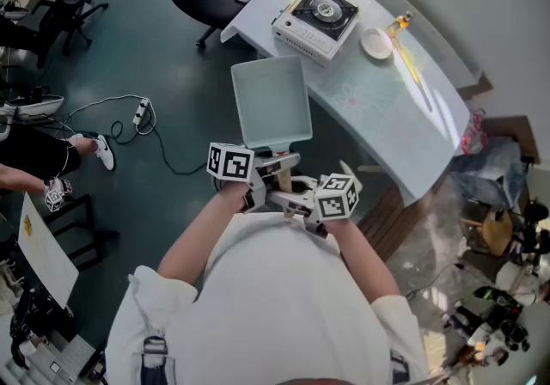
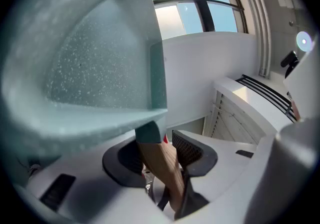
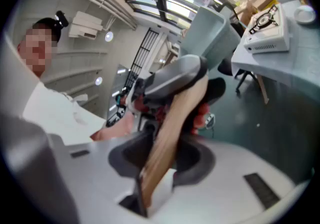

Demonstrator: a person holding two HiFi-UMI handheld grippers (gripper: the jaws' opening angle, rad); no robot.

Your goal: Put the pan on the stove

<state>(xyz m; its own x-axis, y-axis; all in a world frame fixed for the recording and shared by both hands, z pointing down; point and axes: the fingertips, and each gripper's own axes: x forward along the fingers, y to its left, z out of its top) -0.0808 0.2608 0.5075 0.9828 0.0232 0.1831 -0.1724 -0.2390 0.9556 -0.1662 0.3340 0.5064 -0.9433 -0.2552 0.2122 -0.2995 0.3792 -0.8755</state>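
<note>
- My left gripper (image 1: 262, 175) has its jaws partly closed and clamped on the wooden handle (image 2: 162, 170) of the pan (image 1: 273, 104). It grips close to where the handle joins the pan body, and the wood fills the gap between the dark pads.
- My right gripper (image 1: 292, 200) holds the same handle further back, at its free end. Its jaws are also partway closed, with the wood pinched between them.
- In the right gripper view the handle (image 3: 170, 133) runs up from between my right jaws (image 3: 165, 155) into the left gripper (image 3: 172, 80), with the pan (image 3: 210, 28) beyond it.
- The pan is held in the air over the floor (image 1: 172, 74), on my side of the stove (image 1: 316, 18) and well apart from it. It touches neither the stove nor the desk (image 1: 387, 117) that carries the stove.
- Counts: one pan, square and pale green, with one handle; two grippers, both on that handle; one stove.
- Just beside the stove, on the side away from the pan, I see one small white dish (image 1: 376, 42) and beyond it one bottle (image 1: 399, 25) of yellow liquid.
</note>
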